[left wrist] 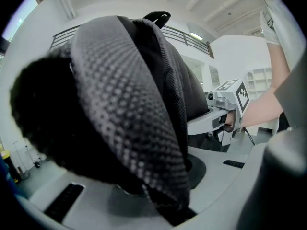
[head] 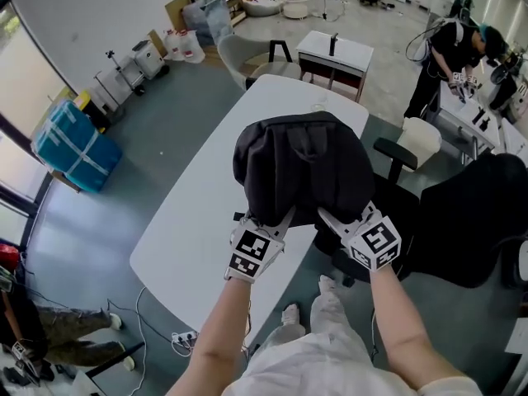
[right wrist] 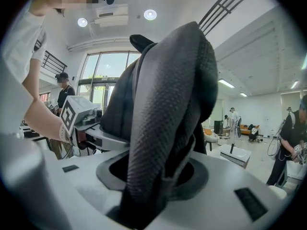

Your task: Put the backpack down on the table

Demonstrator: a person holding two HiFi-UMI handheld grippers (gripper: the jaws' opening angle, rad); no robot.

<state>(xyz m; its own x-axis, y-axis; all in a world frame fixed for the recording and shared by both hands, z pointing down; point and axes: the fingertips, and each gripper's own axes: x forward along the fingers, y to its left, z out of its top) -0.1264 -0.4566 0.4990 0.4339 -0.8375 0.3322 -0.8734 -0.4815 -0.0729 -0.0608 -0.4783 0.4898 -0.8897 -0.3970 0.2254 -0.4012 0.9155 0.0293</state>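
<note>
— Where is the backpack?

— The backpack [head: 301, 167] is black and is held over the near right part of the white tabletop [head: 198, 205]. Its bulk overlaps that edge. From above I cannot tell whether its bottom touches the surface.

— What holds it?

— Both grippers, from the near side. The left gripper [head: 272, 221] has its fingers pressed close on a padded mesh strap [left wrist: 144, 128], which runs down between them. The right gripper [head: 340, 221] pinches the other strap [right wrist: 163, 123]. Its fingers stand wider apart, round thicker padding.

— And how do the two grippers sit?

— Side by side, near each other but apart. Their marker cubes face up and both point away from the person into the pack. Each one shows at the edge of the other's view, just beside the dark fabric.

— What lies around the tabletop?

— A chair [head: 417, 143] with a pale back stands just off the right edge, beside the pack. A small white desk [head: 334, 56] stands past the far end. On the grey floor [head: 157, 130] to the left, well apart, sits a blue wrapped bundle [head: 74, 147]. At the far right a person [head: 454, 52] in dark clothes bends over a bench.
</note>
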